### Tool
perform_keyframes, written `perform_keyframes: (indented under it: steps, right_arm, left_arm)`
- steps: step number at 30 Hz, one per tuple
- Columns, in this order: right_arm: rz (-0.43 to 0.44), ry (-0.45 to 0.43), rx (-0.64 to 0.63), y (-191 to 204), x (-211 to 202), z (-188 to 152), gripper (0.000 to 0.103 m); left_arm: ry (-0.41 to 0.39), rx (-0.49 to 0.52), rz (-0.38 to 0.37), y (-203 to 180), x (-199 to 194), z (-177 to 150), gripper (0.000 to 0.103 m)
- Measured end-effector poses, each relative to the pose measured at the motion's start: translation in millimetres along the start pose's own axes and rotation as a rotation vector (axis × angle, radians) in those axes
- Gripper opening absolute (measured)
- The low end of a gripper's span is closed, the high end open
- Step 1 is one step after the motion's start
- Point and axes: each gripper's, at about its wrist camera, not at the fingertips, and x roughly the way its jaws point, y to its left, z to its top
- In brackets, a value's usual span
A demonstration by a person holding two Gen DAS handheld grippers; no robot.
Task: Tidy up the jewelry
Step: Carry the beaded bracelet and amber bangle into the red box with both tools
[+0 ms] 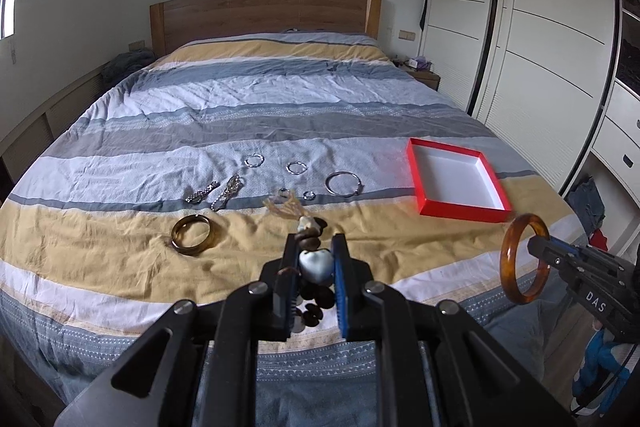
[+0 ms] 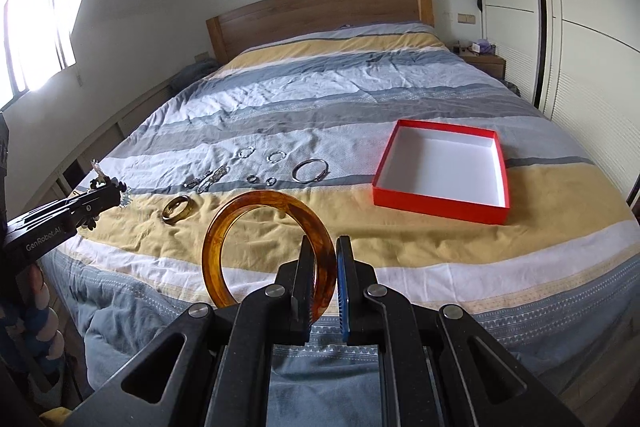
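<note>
My left gripper (image 1: pixel 314 247) is shut on a bead and shell necklace (image 1: pixel 316 265), held above the bed's near edge; it also shows in the right wrist view (image 2: pixel 116 193). My right gripper (image 2: pixel 324 251) is shut on an amber bangle (image 2: pixel 264 251), held upright above the yellow stripe; the bangle also shows in the left wrist view (image 1: pixel 524 259). A red box (image 2: pixel 440 205) with a white inside stands empty on the bed, right of the loose jewelry.
On the striped bedspread lie a dark gold bangle (image 1: pixel 195 234), two chain bracelets (image 1: pixel 218 191), a large silver hoop (image 1: pixel 343 184), small silver rings (image 1: pixel 295 167) and a tan cord (image 1: pixel 285 205). White wardrobe doors (image 1: pixel 540 27) stand right, a headboard (image 1: pixel 260 13) far back.
</note>
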Motion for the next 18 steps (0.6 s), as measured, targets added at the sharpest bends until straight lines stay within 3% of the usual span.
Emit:
perform_keyframes:
  steps: [10, 18]
  right_arm:
    - [-0.081, 0.06, 0.06, -66.8, 32.4, 1.6, 0.01]
    - [-0.152, 0.092, 0.083, -132.4, 69.2, 32.4, 0.01]
  left_arm:
    - [0.104, 0.073, -0.061, -42.2, 60.3, 16.0, 0.014]
    - [0.167, 0.141, -0.153, -99.8, 133.8, 54.5, 0.014]
